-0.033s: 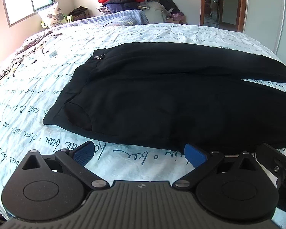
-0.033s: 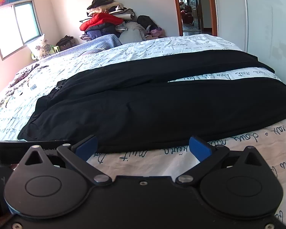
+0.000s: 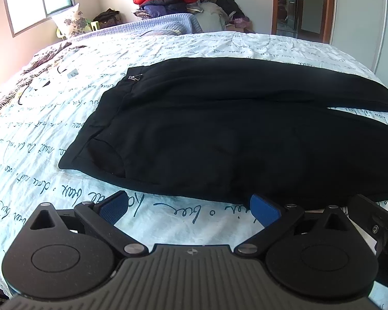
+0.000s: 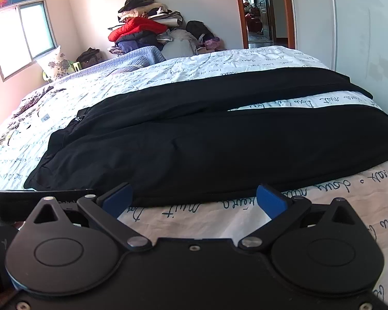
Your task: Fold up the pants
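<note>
1. Pants (image 3: 219,134) lie flat on the bed sheet (image 3: 51,134), just ahead of both grippers, with their near edge right at the blue fingertips.
2. Nearest in the left wrist view, the left gripper (image 3: 188,208) has its jaws spread wide and holds nothing; its right pad sits at the hem of the black cloth, though I cannot tell whether it touches.
3. In the right wrist view the right gripper (image 4: 194,197) is likewise spread and empty, both pads at the near edge of the pants (image 4: 207,149).
4. The long axis runs left to right across both views — waistband to the left, the two legs stretching away to the right, parted by a wedge of sheet.
5. So the left gripper is nearer the waist end and the right gripper nearer the legs — my judgement is that the fold has not begun, and the near leg would go over the far one.
6. Farther off, a pile of clothes (image 4: 142,31) rests against the wall beyond the bed.
</note>
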Motion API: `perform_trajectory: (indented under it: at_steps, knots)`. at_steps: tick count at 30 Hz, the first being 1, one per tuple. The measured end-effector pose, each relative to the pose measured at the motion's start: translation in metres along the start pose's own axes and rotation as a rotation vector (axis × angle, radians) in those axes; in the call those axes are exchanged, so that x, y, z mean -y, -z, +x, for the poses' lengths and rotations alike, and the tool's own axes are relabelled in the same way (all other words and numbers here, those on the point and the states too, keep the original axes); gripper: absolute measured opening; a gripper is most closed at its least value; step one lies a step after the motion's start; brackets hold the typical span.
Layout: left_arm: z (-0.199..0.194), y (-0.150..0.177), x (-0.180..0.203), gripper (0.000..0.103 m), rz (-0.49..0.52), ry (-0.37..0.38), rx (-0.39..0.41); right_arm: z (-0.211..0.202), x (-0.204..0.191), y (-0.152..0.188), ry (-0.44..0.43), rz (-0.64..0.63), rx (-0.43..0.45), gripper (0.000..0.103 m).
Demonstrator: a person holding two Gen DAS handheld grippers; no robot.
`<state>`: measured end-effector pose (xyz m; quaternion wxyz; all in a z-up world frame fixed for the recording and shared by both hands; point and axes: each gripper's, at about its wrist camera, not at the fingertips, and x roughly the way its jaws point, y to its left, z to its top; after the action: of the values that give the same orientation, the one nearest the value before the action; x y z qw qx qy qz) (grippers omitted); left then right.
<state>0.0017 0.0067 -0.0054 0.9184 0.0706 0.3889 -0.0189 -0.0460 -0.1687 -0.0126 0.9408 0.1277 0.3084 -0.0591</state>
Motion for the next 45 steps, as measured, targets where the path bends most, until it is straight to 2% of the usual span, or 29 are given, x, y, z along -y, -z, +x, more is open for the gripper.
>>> perform_trajectory:
  at_steps: [17,22,33,40,45]
  knots:
    - [0.009,-0.007,-0.001,0.102,-0.001,-0.006,-0.010,0.007,0.000,-0.004,-0.053,0.011,-0.018,0.103]
    - [0.010,-0.007,0.001,0.102,0.009,0.001,-0.009,0.007,-0.003,-0.005,-0.030,-0.003,-0.018,0.103]
    - [0.011,-0.010,-0.001,0.102,0.010,-0.012,-0.011,0.008,-0.001,-0.008,-0.037,0.013,-0.025,0.103]
    - [0.012,-0.010,-0.004,0.102,0.000,-0.020,-0.016,0.007,-0.006,-0.006,-0.027,-0.034,-0.013,0.103]
    - [0.013,-0.012,-0.013,0.102,-0.007,0.013,-0.017,0.004,-0.008,-0.013,-0.104,-0.111,0.032,0.103]
